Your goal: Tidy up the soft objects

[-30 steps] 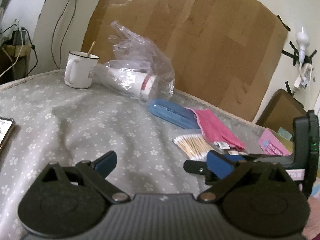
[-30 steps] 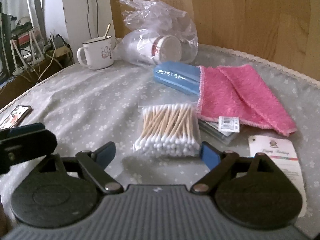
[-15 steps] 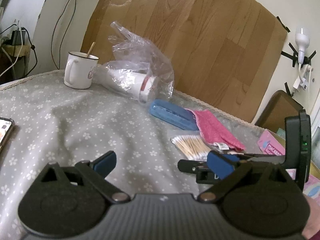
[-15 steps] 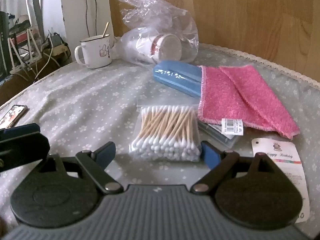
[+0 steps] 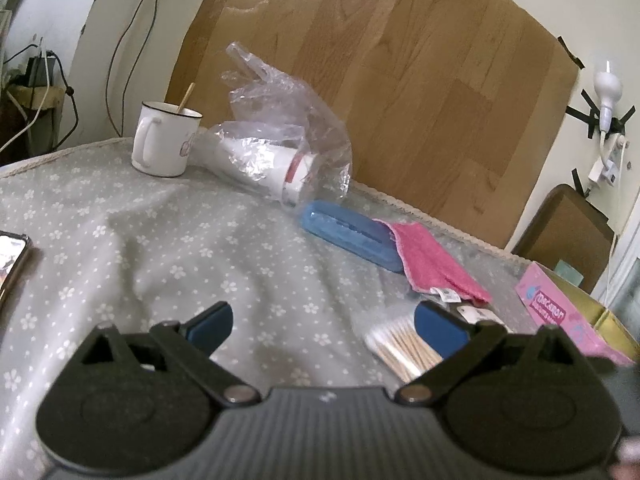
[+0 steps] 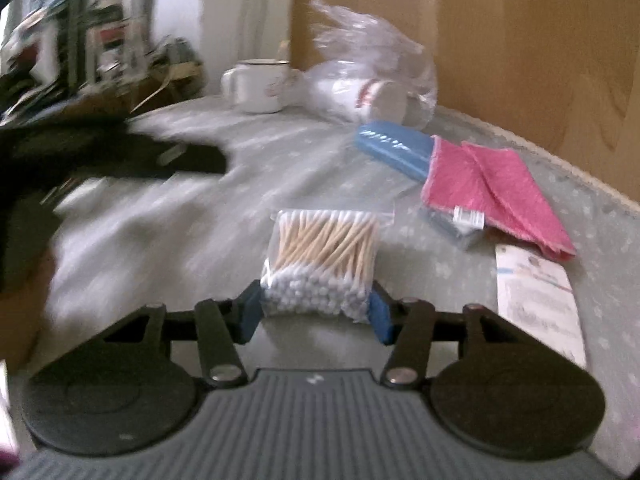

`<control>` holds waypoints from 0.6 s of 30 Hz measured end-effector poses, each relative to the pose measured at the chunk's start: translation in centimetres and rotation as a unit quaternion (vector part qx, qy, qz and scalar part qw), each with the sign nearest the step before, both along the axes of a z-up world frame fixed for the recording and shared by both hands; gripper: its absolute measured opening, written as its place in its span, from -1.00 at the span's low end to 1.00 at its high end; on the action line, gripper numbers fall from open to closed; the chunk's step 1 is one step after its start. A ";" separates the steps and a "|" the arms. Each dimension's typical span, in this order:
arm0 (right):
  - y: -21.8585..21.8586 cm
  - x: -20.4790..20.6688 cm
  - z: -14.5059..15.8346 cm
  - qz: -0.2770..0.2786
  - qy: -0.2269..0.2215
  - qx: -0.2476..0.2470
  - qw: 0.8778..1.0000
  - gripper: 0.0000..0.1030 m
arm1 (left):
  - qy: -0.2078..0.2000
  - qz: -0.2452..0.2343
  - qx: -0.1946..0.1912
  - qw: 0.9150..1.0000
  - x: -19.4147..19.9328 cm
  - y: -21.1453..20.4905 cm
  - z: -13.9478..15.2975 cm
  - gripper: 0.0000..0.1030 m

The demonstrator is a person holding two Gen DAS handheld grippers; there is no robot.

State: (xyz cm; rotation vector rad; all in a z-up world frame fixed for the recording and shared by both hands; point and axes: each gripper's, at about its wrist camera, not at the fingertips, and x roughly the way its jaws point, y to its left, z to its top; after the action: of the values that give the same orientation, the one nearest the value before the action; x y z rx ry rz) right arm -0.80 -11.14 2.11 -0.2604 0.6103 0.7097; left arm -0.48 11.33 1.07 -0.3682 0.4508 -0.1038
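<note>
A clear bag of cotton swabs [image 6: 324,256] sits between the blue pads of my right gripper [image 6: 316,314]. Its jaws are closing, and both pads touch the bag's sides at the near end, which looks squeezed narrow. A folded pink cloth [image 6: 492,184] lies to the right of it on the grey flowered bedspread [image 6: 200,220]. In the left wrist view my left gripper [image 5: 324,326] stands open over bare bedspread. The swab bag [image 5: 400,346] shows partly behind its right finger, with the pink cloth [image 5: 432,264] farther back.
A blue case [image 5: 348,232] lies beside the cloth. Behind it are a plastic bag with paper cups [image 5: 280,152] and a white mug [image 5: 160,144]. A phone [image 5: 12,256] is at the left edge and a pink box [image 5: 552,312] at the right. A white card [image 6: 536,300] lies near my right gripper.
My right gripper has narrowed from wide open onto the swab bag and shifted sideways, blurring its view. It has left the left wrist view. My left gripper has stayed still.
</note>
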 end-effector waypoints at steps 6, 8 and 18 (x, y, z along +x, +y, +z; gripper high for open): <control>-3.8 -6.5 0.1 0.018 -0.024 -0.017 0.999 0.10 | 0.006 -0.016 0.020 1.000 0.2 -0.7 0.1 0.97; -5.4 -8.2 0.1 0.010 -0.024 -0.011 1.000 0.11 | 0.011 -0.024 0.029 0.999 0.4 -1.0 0.1 0.97; -13.0 -13.1 -0.6 -0.121 -0.035 0.029 0.992 0.46 | 0.048 -0.052 0.034 0.997 0.7 -3.0 0.0 0.97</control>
State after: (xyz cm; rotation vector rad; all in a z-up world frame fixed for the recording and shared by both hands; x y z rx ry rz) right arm -13.92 -24.17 1.53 -0.1530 0.5416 0.4818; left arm 0.27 8.32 1.09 -0.2830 0.5671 -0.1721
